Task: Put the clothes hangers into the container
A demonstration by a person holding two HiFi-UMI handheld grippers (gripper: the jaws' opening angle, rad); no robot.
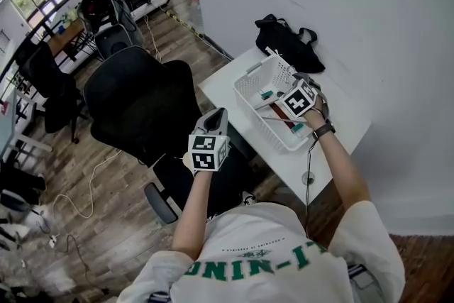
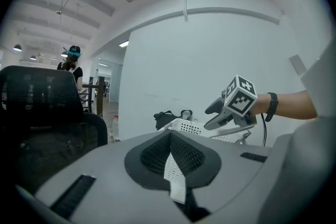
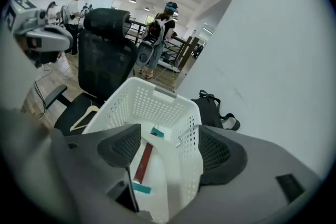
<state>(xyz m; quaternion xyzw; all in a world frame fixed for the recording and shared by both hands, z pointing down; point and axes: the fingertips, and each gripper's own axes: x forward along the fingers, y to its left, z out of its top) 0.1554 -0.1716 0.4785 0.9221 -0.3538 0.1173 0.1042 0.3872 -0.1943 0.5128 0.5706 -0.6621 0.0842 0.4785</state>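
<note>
Two jaws of my right gripper stand spread wide, with nothing pinched between them. They hang over the white basket. Below the gap a hanger with a dark red bar and teal clips lies on the basket floor. My left gripper has its jaws pressed together; it hovers over the black chair, clear of the basket. The basket stands on the white surface, close to the edge on the chair's side. A black bag lies past it against the wall. In the right gripper view I see a second, pale hanger lying on the chair seat just outside the basket. More dark chairs and some people stand farther off on the wooden floor.
</note>
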